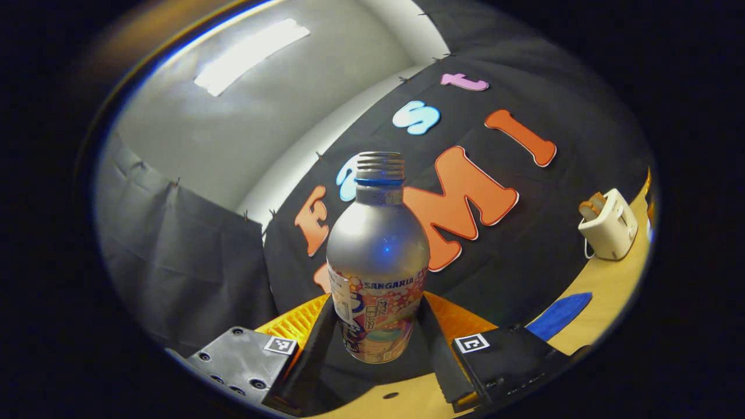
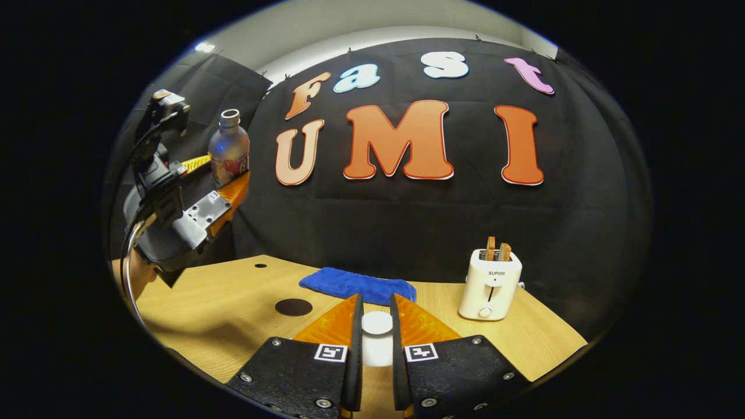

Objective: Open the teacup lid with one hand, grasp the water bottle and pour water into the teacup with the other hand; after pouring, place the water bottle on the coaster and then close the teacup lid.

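A silver water bottle with a printed label and an uncapped threaded neck stands upright between my left gripper's fingers. The left gripper is shut on its lower body and holds it high above the table. In the right gripper view the same bottle hangs at the upper left in that left gripper. My right gripper is low over the table, its fingers closed on the round white knob of the teacup lid. The white cup below is mostly hidden. A dark round coaster lies left of it.
A blue cloth lies behind the teacup near the wall. A white toaster with two slices stands at the right on the wooden table. A hand shows under the left gripper. A small hole marks the tabletop.
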A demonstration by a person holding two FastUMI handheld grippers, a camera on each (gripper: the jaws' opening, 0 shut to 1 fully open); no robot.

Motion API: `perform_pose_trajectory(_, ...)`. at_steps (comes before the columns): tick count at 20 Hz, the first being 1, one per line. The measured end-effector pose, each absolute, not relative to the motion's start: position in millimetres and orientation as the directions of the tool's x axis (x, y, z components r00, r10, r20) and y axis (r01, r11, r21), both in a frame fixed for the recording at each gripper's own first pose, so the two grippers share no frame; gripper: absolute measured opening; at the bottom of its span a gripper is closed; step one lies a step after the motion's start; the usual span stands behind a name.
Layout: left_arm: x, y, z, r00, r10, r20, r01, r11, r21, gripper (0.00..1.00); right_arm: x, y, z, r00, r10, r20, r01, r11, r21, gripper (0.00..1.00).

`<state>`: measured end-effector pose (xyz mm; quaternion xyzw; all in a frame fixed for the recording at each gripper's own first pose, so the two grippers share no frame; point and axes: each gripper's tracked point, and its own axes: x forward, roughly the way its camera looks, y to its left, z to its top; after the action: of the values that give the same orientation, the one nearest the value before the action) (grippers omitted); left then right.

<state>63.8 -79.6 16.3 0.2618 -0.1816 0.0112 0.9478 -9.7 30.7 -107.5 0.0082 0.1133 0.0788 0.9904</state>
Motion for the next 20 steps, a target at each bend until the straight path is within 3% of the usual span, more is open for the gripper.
perform_pose_trajectory(1, 73.7, -76.6, 3.9, 0.948, -0.061, 0.313, -0.096, 0.883, 0.460, 0.83, -8.8, 31.8, -107.8, 0.961, 0.162, -0.225, -0.157, 0.987, 0.039, 0.22)
perform_pose_trajectory(5, 106.9, -67.6, -57.8, 0.990, -0.034, 0.133, 0.000, 0.967, 0.254, 0.80, -4.5, 33.4, -114.7, 0.959, 0.161, -0.234, -0.152, 0.987, 0.055, 0.22)
perform_pose_trajectory(8, 121.5, -67.3, -96.4, 0.999, -0.036, 0.020, 0.033, 0.991, 0.128, 0.87, -3.3, 36.6, -121.9, 0.954, 0.170, -0.248, -0.160, 0.985, 0.060, 0.22)
perform_pose_trajectory(9, 126.2, -70.2, -108.6, 0.998, -0.057, -0.012, 0.058, 0.994, 0.098, 0.80, -3.2, 36.7, -123.9, 0.953, 0.171, -0.250, -0.161, 0.985, 0.060, 0.22)
perform_pose_trajectory(10, 132.3, -72.7, -120.6, 0.997, -0.064, -0.044, 0.068, 0.995, 0.079, 0.87, -2.1, 37.1, -125.6, 0.952, 0.175, -0.252, -0.164, 0.984, 0.064, 0.22)
perform_pose_trajectory(20, 143.3, -94.1, -213.3, 0.943, -0.167, -0.287, 0.146, 0.985, -0.094, 0.83, 2.7, 47.4, -147.3, 0.935, 0.204, -0.291, -0.187, 0.979, 0.084, 0.22)
